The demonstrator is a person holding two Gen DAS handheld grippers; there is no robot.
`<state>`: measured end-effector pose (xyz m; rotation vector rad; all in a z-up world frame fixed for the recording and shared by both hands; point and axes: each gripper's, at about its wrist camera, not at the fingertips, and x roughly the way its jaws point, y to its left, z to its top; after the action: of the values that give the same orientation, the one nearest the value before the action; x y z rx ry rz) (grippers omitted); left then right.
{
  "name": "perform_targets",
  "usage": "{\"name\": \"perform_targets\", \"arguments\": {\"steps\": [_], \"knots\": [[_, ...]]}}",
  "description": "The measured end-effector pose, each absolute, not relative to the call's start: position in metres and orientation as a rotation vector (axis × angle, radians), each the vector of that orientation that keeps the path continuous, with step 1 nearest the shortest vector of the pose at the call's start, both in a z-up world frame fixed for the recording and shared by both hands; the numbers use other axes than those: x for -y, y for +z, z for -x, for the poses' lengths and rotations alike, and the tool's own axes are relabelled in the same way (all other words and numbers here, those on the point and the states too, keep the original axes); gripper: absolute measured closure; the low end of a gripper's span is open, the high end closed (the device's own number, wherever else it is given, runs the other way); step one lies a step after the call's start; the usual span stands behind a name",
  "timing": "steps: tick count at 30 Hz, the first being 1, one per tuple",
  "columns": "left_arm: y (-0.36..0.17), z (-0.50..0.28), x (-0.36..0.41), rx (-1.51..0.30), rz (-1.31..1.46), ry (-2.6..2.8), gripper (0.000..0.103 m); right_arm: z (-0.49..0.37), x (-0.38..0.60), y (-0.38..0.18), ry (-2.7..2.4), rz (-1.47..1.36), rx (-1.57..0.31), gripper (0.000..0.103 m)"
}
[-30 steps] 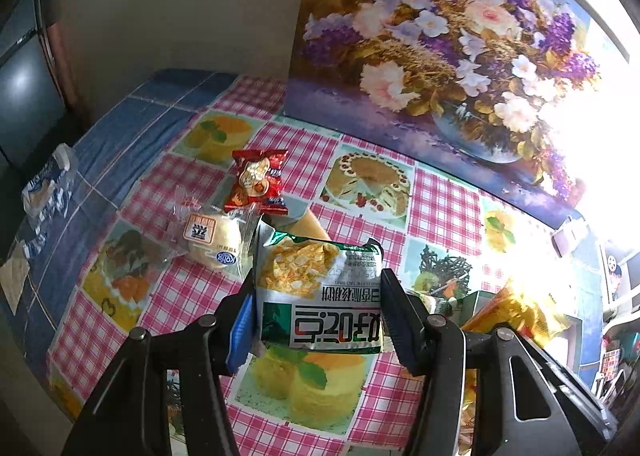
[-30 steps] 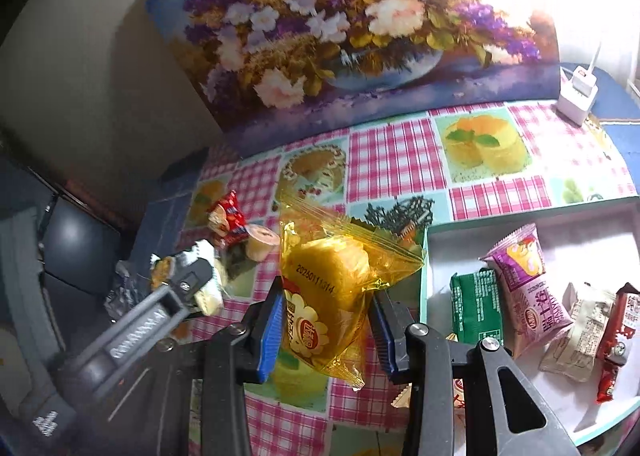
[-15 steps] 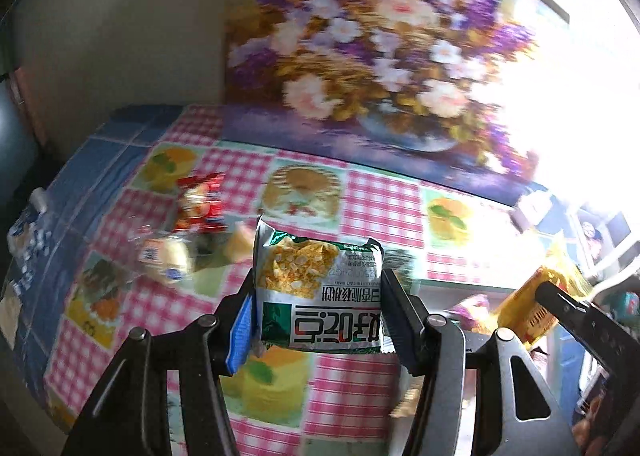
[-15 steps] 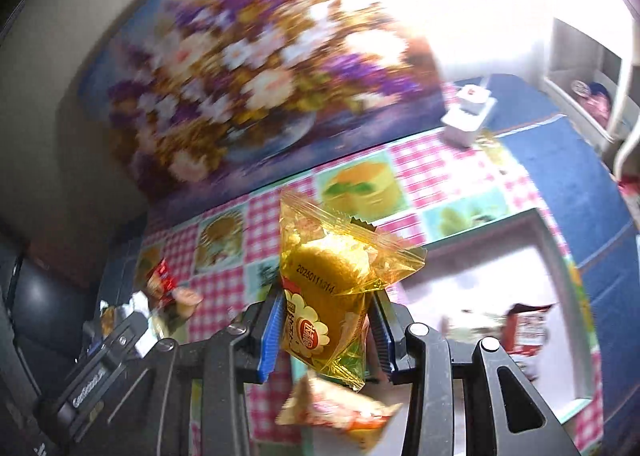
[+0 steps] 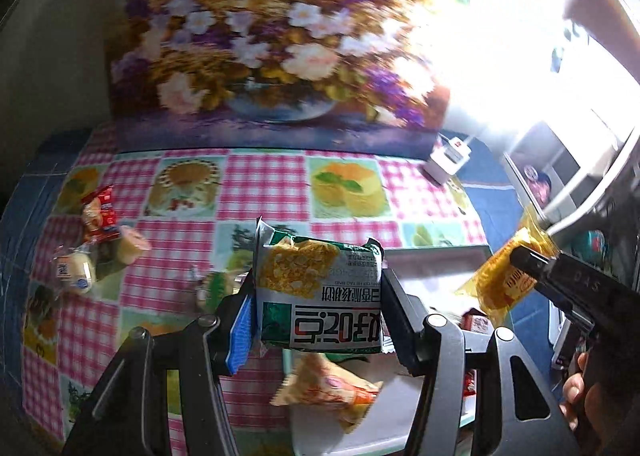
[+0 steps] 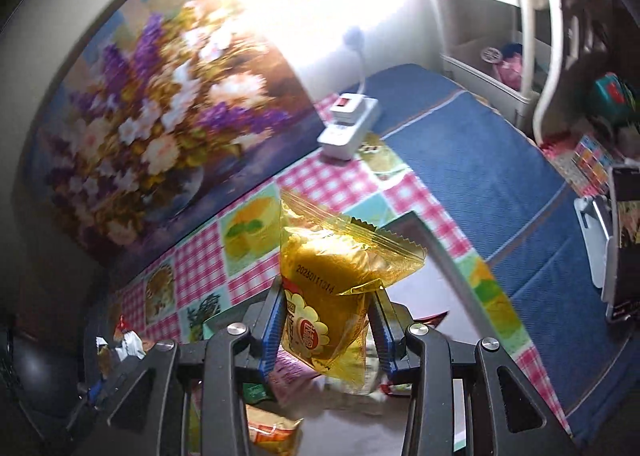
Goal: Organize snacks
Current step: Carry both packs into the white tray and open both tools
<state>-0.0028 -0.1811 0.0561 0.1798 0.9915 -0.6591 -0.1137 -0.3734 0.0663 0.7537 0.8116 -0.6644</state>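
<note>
Green and white foil fills the middle of your left view: your left gripper (image 5: 318, 310) is clenched on the green snack packet (image 5: 318, 296), both pads pressed to its sides, holding it up over the near edge of the white tray (image 5: 436, 260). Below it in the tray lies an orange-and-cream wrapped snack (image 5: 328, 390), blurred. Your right gripper (image 6: 326, 326) is grasping the yellow see-through cake packet (image 6: 340, 276), its pads squeezing the lower half while the crimped top stands free above; that packet hangs over the tray (image 6: 424, 288), where a few more wrapped snacks lie, too blurred to name. In the left view the same yellow packet (image 5: 506, 280) shows at the right, held up by the right gripper's black finger, with part of your right hand (image 5: 576, 396) below it. Left on the checked cloth of the counter (image 5: 260, 184) sit a red packet (image 5: 100, 212), a small round cake (image 5: 130, 246) and a clear-wrapped bun (image 5: 74, 272), close together and well apart from the tray. A flower painting (image 5: 272, 40) leans at the back, a white power strip (image 6: 350, 124) just beside it.
</note>
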Motion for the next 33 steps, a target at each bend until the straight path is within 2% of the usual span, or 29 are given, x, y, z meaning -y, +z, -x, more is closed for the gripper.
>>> {"name": "perform_targets", "arguments": {"steps": [12,23,25,26,27,33], "knots": [[0.008,0.031,0.243,-1.117,-0.313,-0.752,0.044,0.117,0.396,0.015,-0.69,-0.854,-0.911,0.061],[-0.009,0.036,0.257,-1.161,-0.364,-0.753,0.043,0.111,0.394,0.008,-0.683,-0.865,-0.936,0.06],[-0.008,0.035,0.257,-1.156,-0.367,-0.743,0.04,0.111,0.393,0.008,-0.687,-0.86,-0.939,0.06],[-0.008,0.034,0.257,-1.155,-0.368,-0.739,0.032,0.11,0.393,0.008,-0.691,-0.855,-0.942,0.06],[-0.007,0.034,0.257,-1.156,-0.364,-0.739,0.029,0.11,0.393,0.008,-0.692,-0.853,-0.943,0.06],[-0.001,0.03,0.253,-1.151,-0.339,-0.738,0.029,0.11,0.393,0.009,-0.694,-0.845,-0.95,0.059]]}}
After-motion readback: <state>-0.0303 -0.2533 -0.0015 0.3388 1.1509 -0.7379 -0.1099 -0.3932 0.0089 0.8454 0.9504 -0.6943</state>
